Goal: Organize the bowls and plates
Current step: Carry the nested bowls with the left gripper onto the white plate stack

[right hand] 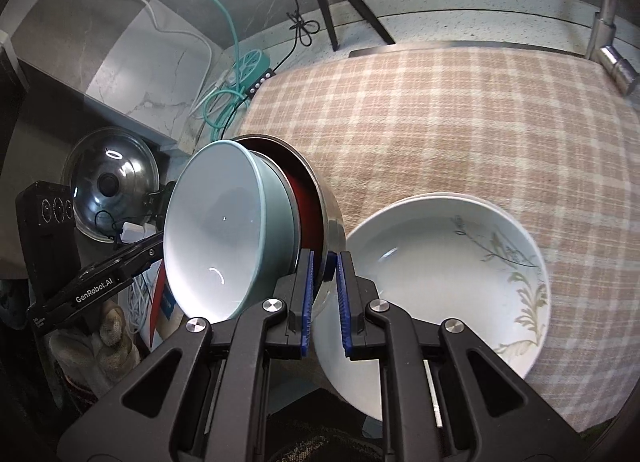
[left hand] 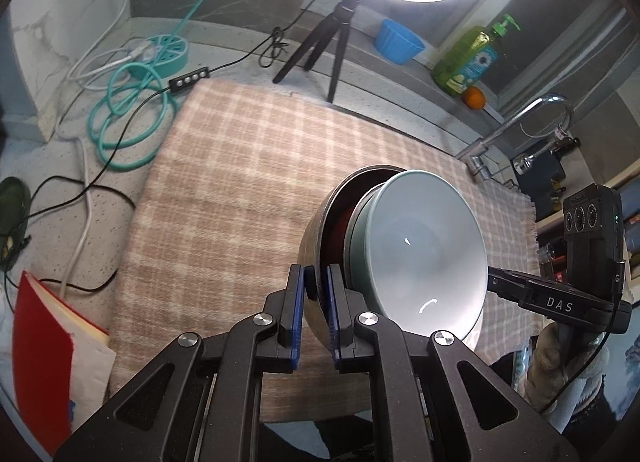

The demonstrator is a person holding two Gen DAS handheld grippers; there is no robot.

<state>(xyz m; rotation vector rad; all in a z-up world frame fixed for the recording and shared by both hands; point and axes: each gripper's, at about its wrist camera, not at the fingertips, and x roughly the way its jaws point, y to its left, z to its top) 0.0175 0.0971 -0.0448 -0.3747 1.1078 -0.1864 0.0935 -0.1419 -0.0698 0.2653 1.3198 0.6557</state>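
Observation:
A pale green bowl [left hand: 420, 250] sits nested in a steel bowl [left hand: 316, 234] with a dark red inside; the pair is tilted on its side above the checked cloth. My left gripper [left hand: 317, 286] is shut on the steel bowl's rim. My right gripper [right hand: 325, 278] is shut on the same rim from the other side; the steel bowl [right hand: 330, 218] and green bowl [right hand: 212, 234] show there too. A white plate with a leaf pattern [right hand: 448, 274] lies on the cloth just right of my right gripper. The right gripper's body also shows in the left wrist view [left hand: 560, 302].
A checked cloth [left hand: 248, 190] covers the counter. Behind it stand a tripod [left hand: 320, 46], a blue tub [left hand: 398, 40], a green soap bottle [left hand: 468, 62], an orange [left hand: 475, 97] and a tap [left hand: 516, 122]. Teal cable coils [left hand: 128, 114] lie left. A pot lid [right hand: 108, 186] leans at left.

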